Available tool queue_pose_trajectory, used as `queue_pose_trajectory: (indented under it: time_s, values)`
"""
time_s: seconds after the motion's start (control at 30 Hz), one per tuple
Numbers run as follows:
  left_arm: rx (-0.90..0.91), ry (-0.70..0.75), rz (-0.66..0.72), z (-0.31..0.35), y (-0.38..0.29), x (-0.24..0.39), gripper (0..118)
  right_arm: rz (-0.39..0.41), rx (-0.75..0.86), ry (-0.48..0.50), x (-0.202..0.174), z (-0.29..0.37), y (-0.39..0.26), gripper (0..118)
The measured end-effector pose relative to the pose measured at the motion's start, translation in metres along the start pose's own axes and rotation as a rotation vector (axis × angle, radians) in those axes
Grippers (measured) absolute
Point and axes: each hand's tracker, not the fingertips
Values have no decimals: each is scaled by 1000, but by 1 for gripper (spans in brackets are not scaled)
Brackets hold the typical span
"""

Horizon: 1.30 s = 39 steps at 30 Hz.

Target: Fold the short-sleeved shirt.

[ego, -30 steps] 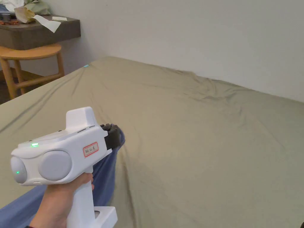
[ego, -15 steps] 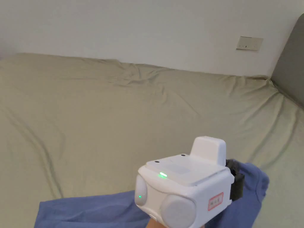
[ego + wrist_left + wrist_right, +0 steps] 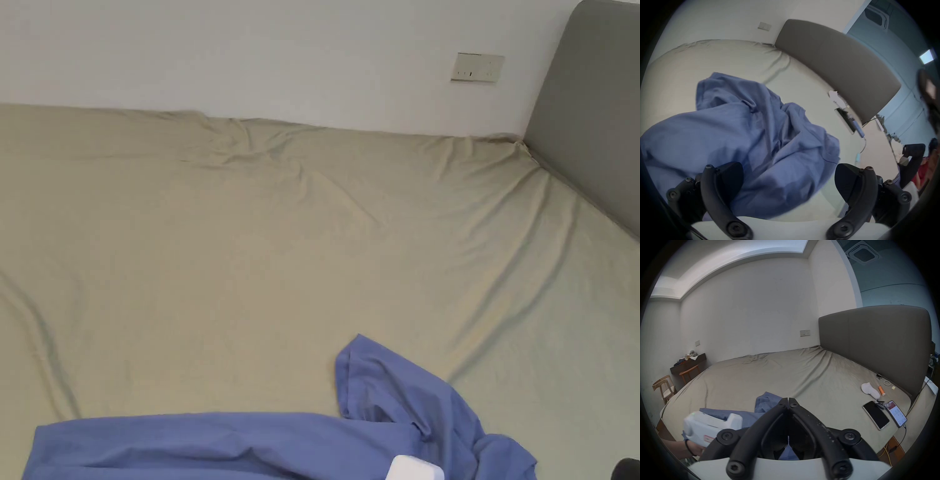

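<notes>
The blue short-sleeved shirt [image 3: 262, 444] lies crumpled along the near edge of the olive bed sheet [image 3: 250, 250], one sleeve [image 3: 369, 381] pointing away from me. In the left gripper view the shirt [image 3: 730, 129] bunches just ahead of my left gripper [image 3: 788, 167], whose jaws stand wide open over the cloth without pressing on it. Its white body [image 3: 711, 425] hovers above the shirt, held by a hand. My right gripper [image 3: 788, 398] is shut with nothing between the tips, to the right of the shirt [image 3: 768, 400].
A grey headboard [image 3: 587, 106] bounds the bed on the right. Near it lie two phones [image 3: 876, 417], a white sock [image 3: 870, 390] and an orange tube [image 3: 881, 390]. A chair [image 3: 664, 389] and a shelf [image 3: 688, 365] stand beyond the bed's left side.
The left gripper had the shirt pinched and lifted; it has opened, sunk toward the bottom of the head view, and the shirt now rests on the bed. The head camera panned right.
</notes>
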Motion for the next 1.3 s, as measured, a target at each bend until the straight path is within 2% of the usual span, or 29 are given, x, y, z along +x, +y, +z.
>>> queue_pose_trajectory:
  time_s: [0.1, 0.13, 0.17, 0.23, 0.27, 0.37, 0.43, 0.53, 0.67, 0.7, 0.83, 0.9, 1.0, 1.07, 1.1, 1.13, 1.17, 1.2, 1.23, 1.3]
  values:
    - [103, 63, 5, 56, -3, -8, 112, 8, 1, 56, -13, -10, 1, 2]
    - [165, 105, 15, 79, -4, -15, 106, 11, 4, 76, -18, -13, 1, 2]
    - [224, 142, 27, 99, -7, -22, 81, 14, 6, 96, -24, -17, 1, 2]
    - [334, 248, 71, 142, -14, -41, 22, 20, 4, 140, -36, -24, 1, 2]
    - [357, 320, 106, 156, -16, -49, 8, 25, 1, 160, -42, -28, 1, 2]
    - [423, 526, 172, 193, -30, -87, 7, 58, -20, 221, -61, -39, 0, 2]
    - [420, 627, 210, 214, -39, -114, 0, 88, -36, 253, -69, -42, -1, 2]
    - [402, 661, 342, 235, -49, -164, 0, 123, -56, 271, -82, -48, -3, 2]
    - [405, 779, 446, 244, -51, -222, 3, 131, -78, 260, -87, -55, -3, 2]
    - [407, 792, 468, 244, -50, -237, 7, 129, -86, 255, -86, -57, -4, 2]
    - [359, 719, 542, 235, -43, -287, 79, 136, -117, 224, -84, -65, -3, 2]
    - [357, 689, 528, 224, -40, -297, 85, 139, -129, 213, -84, -68, -4, 2]
    - [300, 670, 457, 207, -34, -300, 84, 135, -149, 216, -84, -73, -5, 2]
    - [221, 690, 407, 192, -32, -298, 76, 139, -162, 212, -84, -76, -7, 2]
    - [177, 720, 386, 185, -32, -295, 68, 147, -172, 209, -84, -78, -7, 2]
    - [175, 801, 319, 182, -33, -287, 54, 154, -176, 205, -84, -79, -8, 2]
    - [174, 817, 276, 180, -33, -283, 37, 158, -180, 201, -83, -81, -8, 2]
    - [173, 796, 271, 182, -34, -281, 18, 158, -184, 198, -81, -83, -8, 2]
    - [191, 735, 298, 186, -35, -277, 4, 155, -191, 195, -78, -86, -8, 2]
    - [188, 682, 370, 188, -37, -276, 4, 154, -198, 173, -71, -95, -8, 3]
